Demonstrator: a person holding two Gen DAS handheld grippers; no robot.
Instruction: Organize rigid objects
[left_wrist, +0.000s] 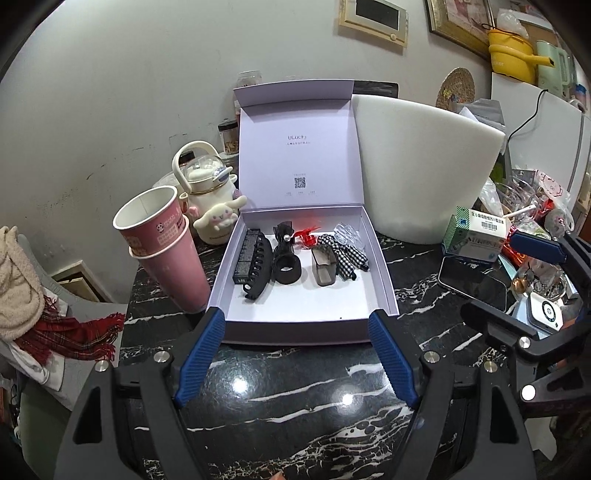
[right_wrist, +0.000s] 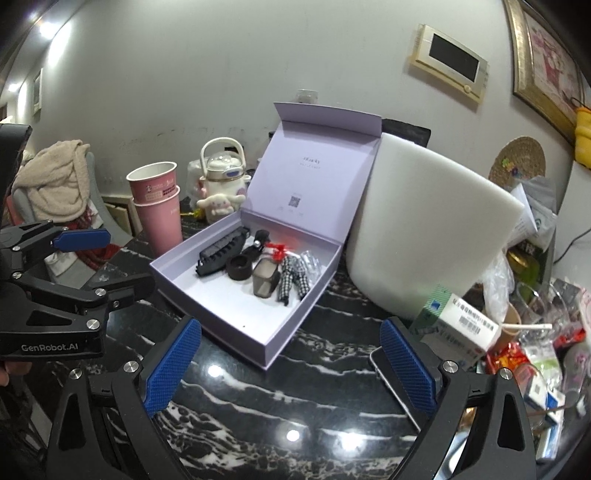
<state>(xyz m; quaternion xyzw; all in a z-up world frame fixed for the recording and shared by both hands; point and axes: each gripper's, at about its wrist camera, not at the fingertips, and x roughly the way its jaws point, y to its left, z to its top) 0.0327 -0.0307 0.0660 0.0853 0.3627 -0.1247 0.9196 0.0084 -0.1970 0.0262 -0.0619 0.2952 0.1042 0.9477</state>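
Observation:
An open lilac gift box (left_wrist: 384, 280) (right_wrist: 317, 291) stands on the black marble table, its lid upright behind it. Inside lie a black claw clip (left_wrist: 255, 264) (right_wrist: 221, 251), a black scrunchie with bow (left_wrist: 286, 266) (right_wrist: 240, 267), a smoky translucent clip (left_wrist: 324, 271) (right_wrist: 265, 282), a red clip (left_wrist: 306, 236) (right_wrist: 277, 251), a checked bow clip (left_wrist: 345, 254) (right_wrist: 293, 278) and a clear clip (left_wrist: 349, 234) (right_wrist: 310, 260). My left gripper (left_wrist: 297, 347) is open and empty just before the box's front wall. My right gripper (right_wrist: 290, 362) is open and empty, right of the box.
Stacked pink paper cups (left_wrist: 162, 247) (right_wrist: 157, 206) stand left of the box, with a cream kettle (left_wrist: 205, 181) and plush toy (left_wrist: 219, 219) behind. A white foam block (left_wrist: 424, 162) (right_wrist: 424, 229) leans at the right. A phone (left_wrist: 474, 282), medicine box (left_wrist: 474, 234) (right_wrist: 454, 325) and clutter sit right.

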